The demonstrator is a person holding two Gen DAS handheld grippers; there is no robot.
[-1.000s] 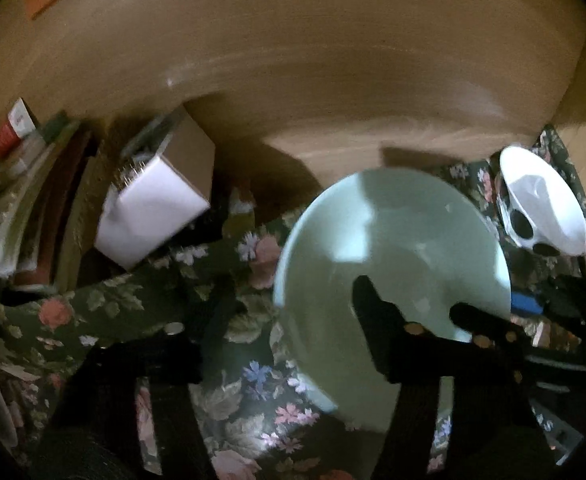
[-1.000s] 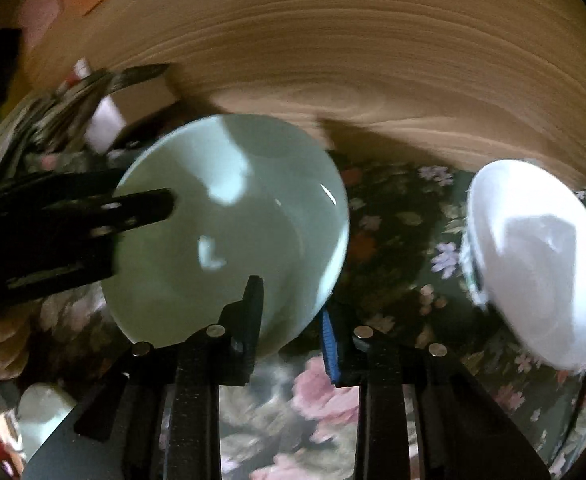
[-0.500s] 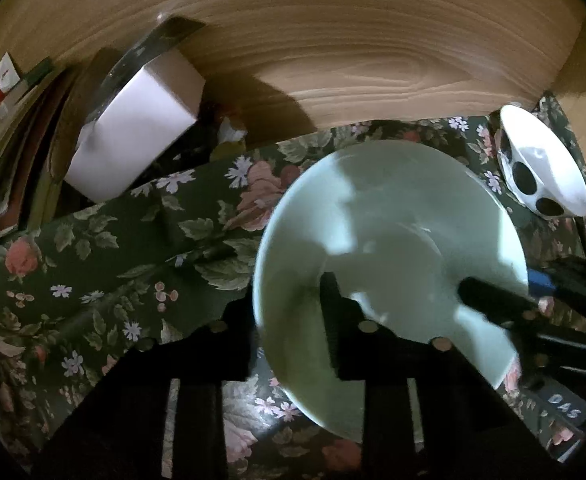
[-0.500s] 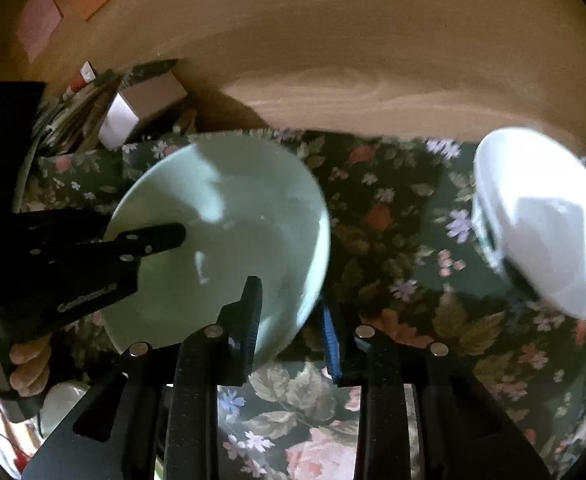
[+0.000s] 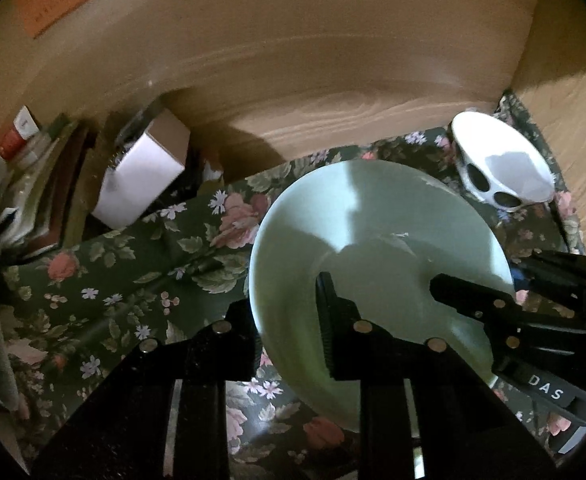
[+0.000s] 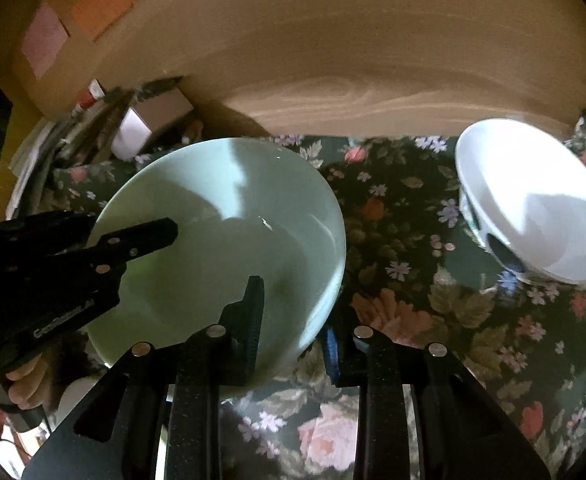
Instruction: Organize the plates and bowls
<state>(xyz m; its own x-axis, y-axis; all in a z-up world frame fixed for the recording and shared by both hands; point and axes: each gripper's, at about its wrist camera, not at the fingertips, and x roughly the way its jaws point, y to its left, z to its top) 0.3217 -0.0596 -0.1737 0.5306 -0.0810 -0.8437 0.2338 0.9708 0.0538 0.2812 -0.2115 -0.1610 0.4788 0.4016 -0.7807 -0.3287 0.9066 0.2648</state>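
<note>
Pale green bowl (image 5: pixel 377 248): large, plain, held over the flowered cloth (image 5: pixel 133 280) toward the middle of the surface; whether its base touches the cloth cannot be told. Gripped at two places on its rim.

Left claw (image 5: pixel 289 320): narrowed onto the bowl's rim at the bowl's near left side, one finger inside the bowl, the other outside under the wall. In the right wrist view it (image 6: pixel 133 236) enters from the left, its upper finger lying over the rim.

Right claw (image 6: pixel 293 320): likewise narrowed onto the rim, at the bowl's near right side; left finger inside, blue-padded finger outside. In the left wrist view it (image 5: pixel 477 296) reaches in from the right, its top finger lying inside the bowl.

White bowl (image 6: pixel 533 204): dark spots on the outer wall, tilted, at the far right corner of the cloth, well apart from the green bowl (image 6: pixel 221 232).

White box (image 5: pixel 141 176): at the far left edge, beside a leaning stack of books and papers (image 5: pixel 41 184).

Wooden board (image 5: pixel 313 60): upright along the far edge of the surface.
</note>
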